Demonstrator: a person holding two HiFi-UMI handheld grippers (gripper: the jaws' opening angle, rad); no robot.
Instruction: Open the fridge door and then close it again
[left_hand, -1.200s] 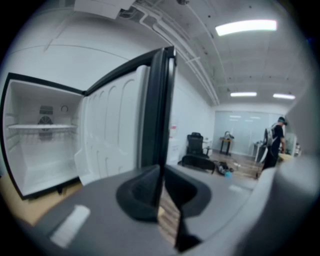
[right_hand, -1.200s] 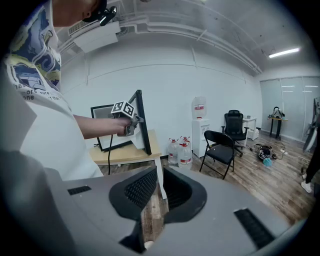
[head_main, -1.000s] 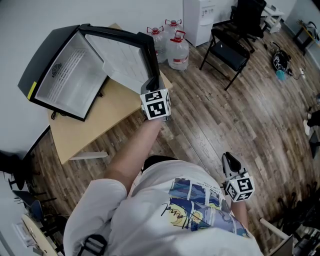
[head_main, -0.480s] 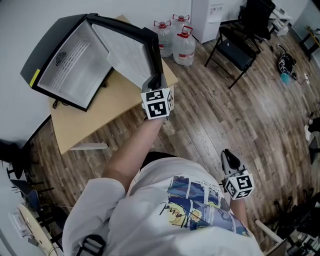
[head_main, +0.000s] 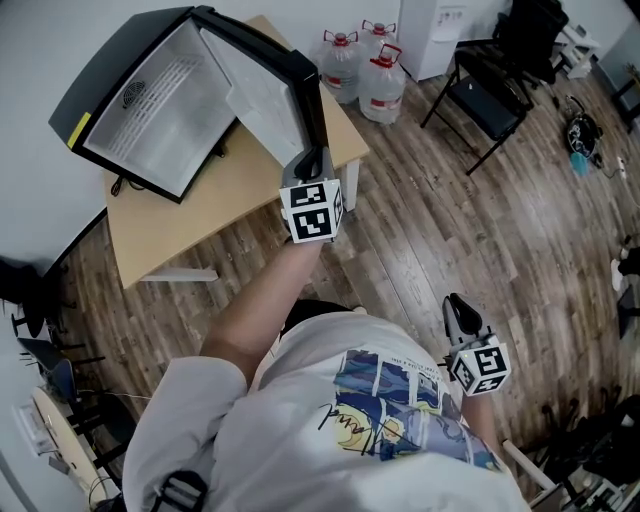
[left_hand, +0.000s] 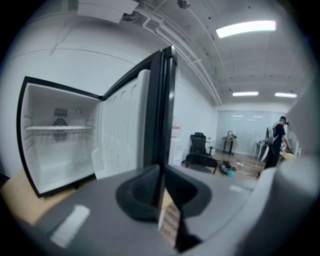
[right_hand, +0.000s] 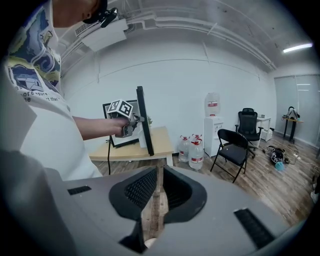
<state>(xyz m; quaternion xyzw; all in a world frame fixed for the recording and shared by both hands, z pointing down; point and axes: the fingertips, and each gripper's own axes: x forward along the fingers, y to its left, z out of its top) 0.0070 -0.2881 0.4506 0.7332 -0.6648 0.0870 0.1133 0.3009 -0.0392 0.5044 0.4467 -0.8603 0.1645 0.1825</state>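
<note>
Left claw (left_hand: 162, 190) on fridge door (left_hand: 159, 100) — blurred

White walls (head_main: 40, 40); wood-plank floor (head_main: 470, 230); pale worktop (head_main: 190, 220) against wall; black folding chair (head_main: 488, 100), water jugs (head_main: 383, 85) nearby; ceiling strip lights (left_hand: 246, 28) lit.

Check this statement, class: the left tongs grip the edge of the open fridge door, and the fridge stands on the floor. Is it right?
Not quite. The fridge stands on a wooden table, not on the floor; the head view shows it. The rest holds: the left tongs grip the edge of the open door.
</note>
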